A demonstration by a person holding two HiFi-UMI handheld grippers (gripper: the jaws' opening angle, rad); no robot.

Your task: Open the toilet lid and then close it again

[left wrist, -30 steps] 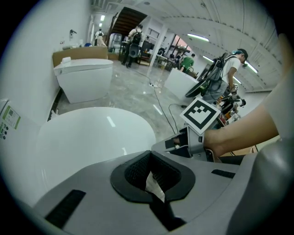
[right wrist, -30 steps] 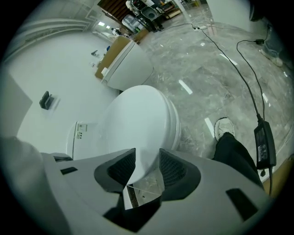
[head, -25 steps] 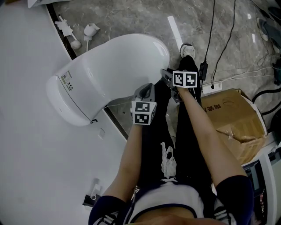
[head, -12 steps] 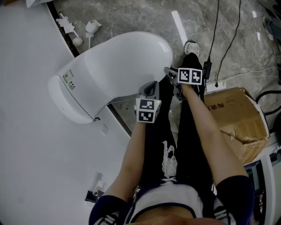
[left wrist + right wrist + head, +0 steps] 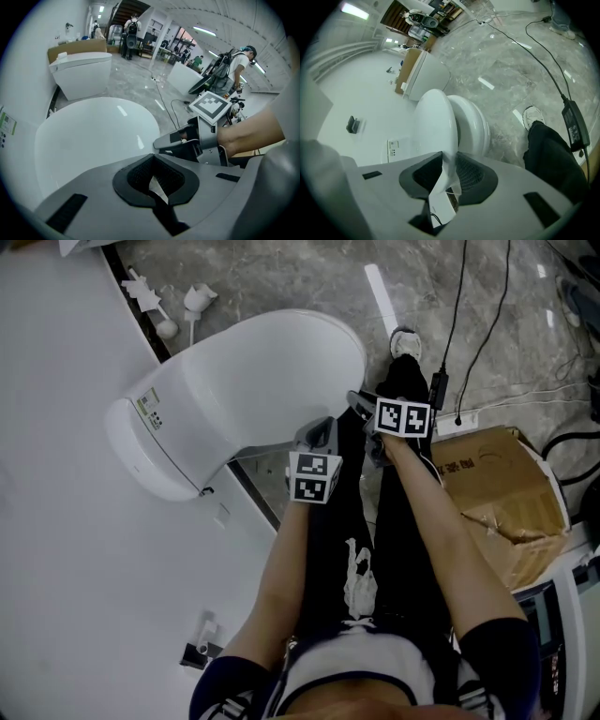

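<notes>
Closest in, my left tongs (image 5: 317, 430) hang just beside the near side of the toilet lid (image 5: 253, 381). They are clenched tight, jaws pressed together with nothing caught in them. A touch further out, my right tongs (image 5: 355, 401) are on the lid's front rim. Their jaws have just been closing, and in the right gripper view the lid's thin white edge runs straight between the pads, so I'm grasping it. The lid sits slightly lifted there, with a dark gap showing between it and the seat (image 5: 477, 123) below. At the back of the toilet is a small label (image 5: 150, 411) against the white wall. Off to my right lies my shoe (image 5: 401, 343) on the marble floor (image 5: 281, 277), then a black power adapter (image 5: 437, 388) and an open cardboard box (image 5: 502, 493).
</notes>
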